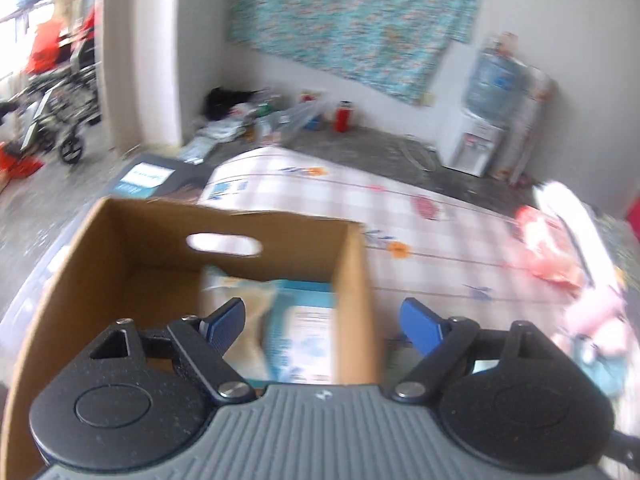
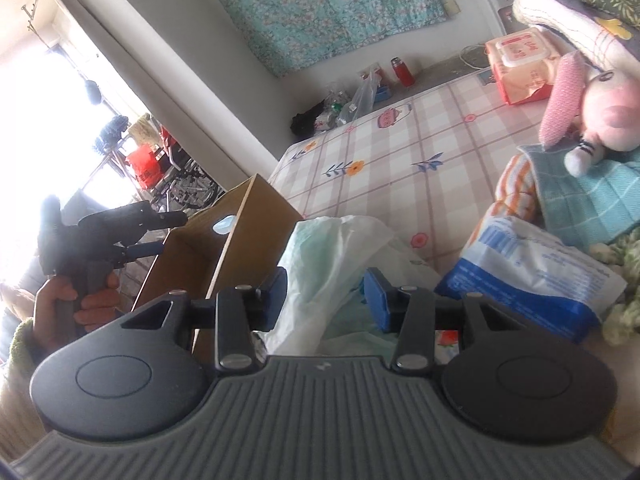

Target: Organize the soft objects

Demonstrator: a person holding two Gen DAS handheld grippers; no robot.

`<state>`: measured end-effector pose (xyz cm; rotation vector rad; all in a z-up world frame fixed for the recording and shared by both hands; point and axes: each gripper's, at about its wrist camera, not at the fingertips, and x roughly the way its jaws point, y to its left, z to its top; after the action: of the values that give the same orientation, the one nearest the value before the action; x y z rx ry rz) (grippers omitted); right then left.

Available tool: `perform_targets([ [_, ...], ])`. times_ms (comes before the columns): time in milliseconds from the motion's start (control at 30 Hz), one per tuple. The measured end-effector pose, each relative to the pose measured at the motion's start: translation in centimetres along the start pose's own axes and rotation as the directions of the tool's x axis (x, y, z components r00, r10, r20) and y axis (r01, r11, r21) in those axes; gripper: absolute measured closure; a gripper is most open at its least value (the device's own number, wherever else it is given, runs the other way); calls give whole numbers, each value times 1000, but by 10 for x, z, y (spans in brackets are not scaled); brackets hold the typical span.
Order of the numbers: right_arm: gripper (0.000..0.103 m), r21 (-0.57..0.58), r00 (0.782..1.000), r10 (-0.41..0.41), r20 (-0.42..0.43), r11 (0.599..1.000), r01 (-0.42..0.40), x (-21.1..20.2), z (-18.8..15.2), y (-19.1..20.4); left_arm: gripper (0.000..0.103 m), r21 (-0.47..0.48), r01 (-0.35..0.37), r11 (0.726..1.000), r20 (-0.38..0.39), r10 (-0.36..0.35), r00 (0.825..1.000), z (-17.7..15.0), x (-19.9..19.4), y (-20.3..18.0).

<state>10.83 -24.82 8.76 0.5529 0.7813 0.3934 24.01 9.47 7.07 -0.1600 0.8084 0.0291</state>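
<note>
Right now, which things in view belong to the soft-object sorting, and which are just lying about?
Job: cardboard box, packs inside it, white plastic bag, blue tissue pack, pink wipes pack, plush toy, teal towel.

Lying about: red flask, water dispenser, wheelchair.

Home bedroom, mattress (image 2: 400, 160), water dispenser (image 1: 476, 136)

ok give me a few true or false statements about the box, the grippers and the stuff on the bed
1. The cardboard box already holds packets. True.
2. The left gripper is shut on a packet. False: its jaws are spread open above the box, holding nothing.
3. The right gripper has a pale plastic bag between its fingers. True, though whether they grip it is unclear.
4. The plush toy lies inside the box. False: it lies on the bed, on a teal cloth.
5. The pink wipes pack sits on the checked sheet. True.
</note>
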Motion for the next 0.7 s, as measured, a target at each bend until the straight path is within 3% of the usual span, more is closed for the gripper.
perform_targets([
  [133, 61, 32, 996, -62, 69, 998, 60, -25, 12, -28, 17, 147, 93, 985, 32, -98, 995, -7, 0, -65],
  [300, 58, 95, 974, -159, 159, 985, 145, -53, 54, -71, 17, 363, 144, 921, 54, -175, 983, -26, 17, -150],
  [367, 56, 129, 968, -179, 176, 979, 158, -57, 75, -91, 17, 408, 168, 898, 33, -198, 980, -32, 30, -180],
  [500, 52, 172, 955, -245, 167, 961, 216, -46, 124, -132, 27, 397, 224, 890, -54, -221, 974, -36, 65, -223],
  [600, 51, 201, 948, -291, 131, 944, 262, -24, 156, -162, 41, 334, 251, 908, -126, -221, 967, -36, 92, -238],
  [700, 51, 230, 946, -316, 67, 928, 294, 12, 184, -194, 46, 253, 255, 933, -187, -212, 959, -40, 111, -241],
])
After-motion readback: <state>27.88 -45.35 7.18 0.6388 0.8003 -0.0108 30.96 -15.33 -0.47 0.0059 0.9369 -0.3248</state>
